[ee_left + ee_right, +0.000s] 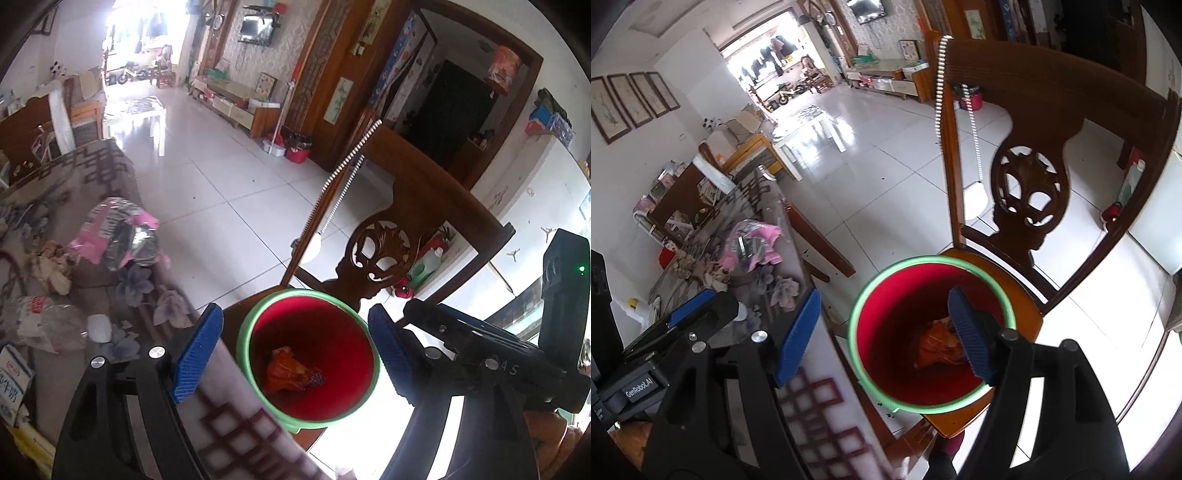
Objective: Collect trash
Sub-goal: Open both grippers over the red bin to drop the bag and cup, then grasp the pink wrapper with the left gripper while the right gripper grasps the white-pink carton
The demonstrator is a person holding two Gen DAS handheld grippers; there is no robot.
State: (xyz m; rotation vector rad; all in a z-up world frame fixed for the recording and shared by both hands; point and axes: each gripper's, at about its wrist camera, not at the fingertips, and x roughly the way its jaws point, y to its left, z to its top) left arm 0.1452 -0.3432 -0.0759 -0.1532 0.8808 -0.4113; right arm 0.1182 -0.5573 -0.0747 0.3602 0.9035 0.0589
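Note:
A red bin with a green rim [310, 358] stands on a wooden chair seat [1023, 295]; it also shows in the right wrist view [931, 332]. An orange crumpled wrapper [288, 373] lies at its bottom, also seen from the right wrist [934, 347]. My left gripper [295, 350] is open and empty above the bin. My right gripper [886, 332] is open and empty over the bin's rim. On the table lie a pink and silver foil bag [118, 236], crumpled paper [51, 266], a clear plastic bag [48, 325] and a milk carton [11, 380].
The table with a flowered cloth [122, 184] is at the left, its edge beside the bin. The carved chair back [384, 251] rises behind the bin. A beaded cord [340, 177] hangs by the chair. White tiled floor [229, 184] lies beyond.

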